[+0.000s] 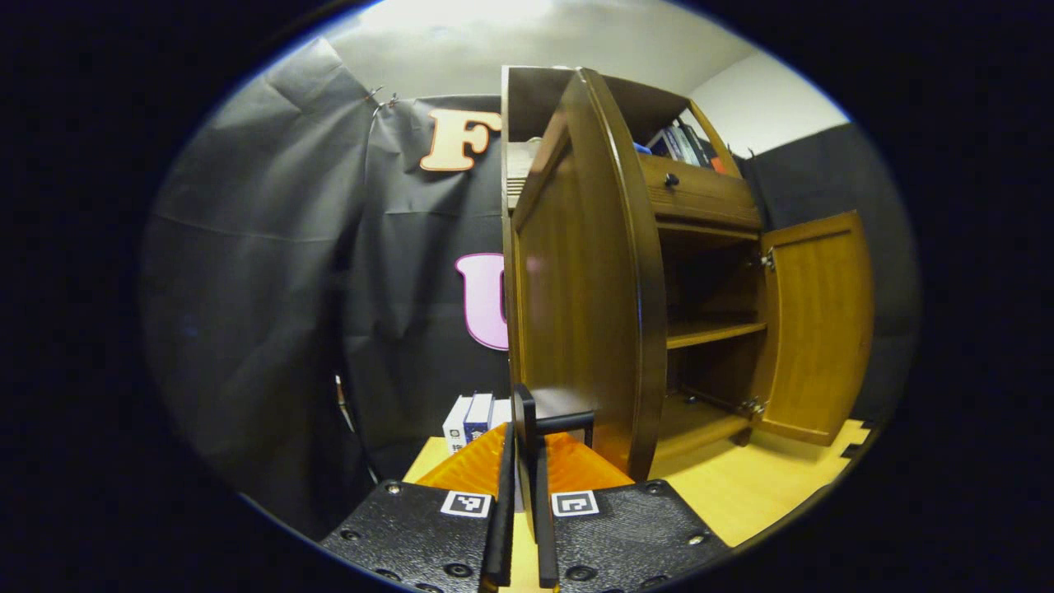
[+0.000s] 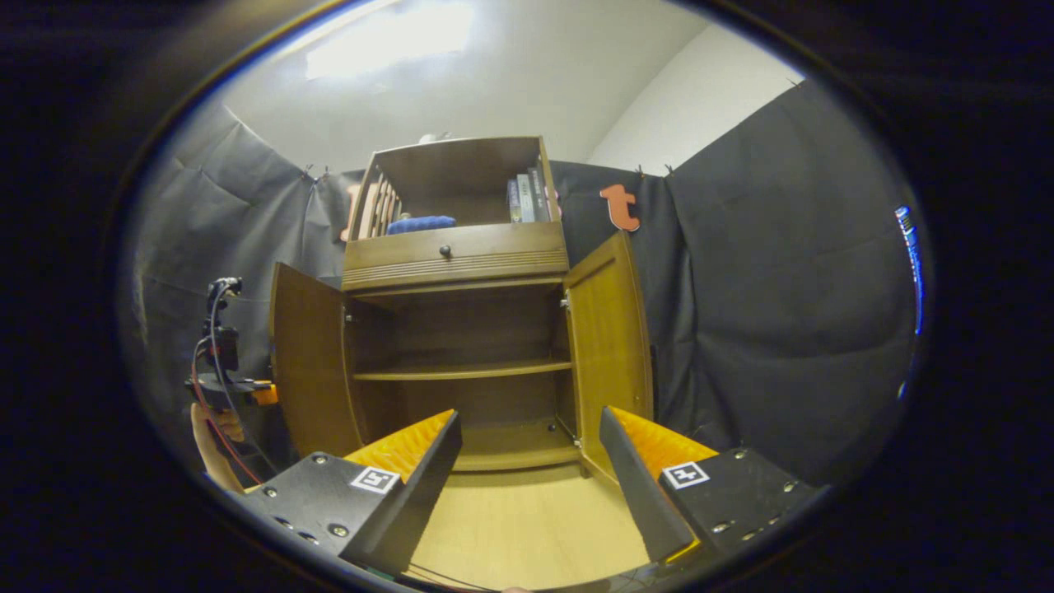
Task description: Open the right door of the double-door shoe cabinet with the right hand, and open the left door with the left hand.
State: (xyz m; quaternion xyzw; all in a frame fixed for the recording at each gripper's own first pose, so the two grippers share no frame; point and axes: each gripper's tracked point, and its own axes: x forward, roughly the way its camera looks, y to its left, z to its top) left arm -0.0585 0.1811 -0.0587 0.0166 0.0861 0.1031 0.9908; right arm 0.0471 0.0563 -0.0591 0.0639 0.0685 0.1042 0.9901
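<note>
The wooden shoe cabinet [image 2: 453, 255] stands with both lower doors swung out. In the left gripper view the left door [image 1: 576, 288] is close and seen nearly edge-on, and the right door [image 1: 819, 329] hangs wide farther off. My left gripper [image 1: 524, 461] is shut on the left door's black handle [image 1: 564, 422], which runs down between its fingers. My right gripper [image 2: 531, 428] is open with nothing between its fingers. It sits back from the cabinet, in front of the gap between the left door [image 2: 309, 362] and the right door [image 2: 609, 338]. The left gripper [image 2: 222, 383] and its hand [image 2: 210, 445] are beside the left door.
Inside the cabinet is a bare shelf [image 2: 461, 372]. Above it are a drawer with a knob [image 2: 445, 249], books [image 2: 527, 198] and a blue cloth [image 2: 420, 224]. Small boxes [image 1: 469, 420] stand on the light wood floor [image 2: 527, 519] left of the cabinet. Black cloth walls surround it.
</note>
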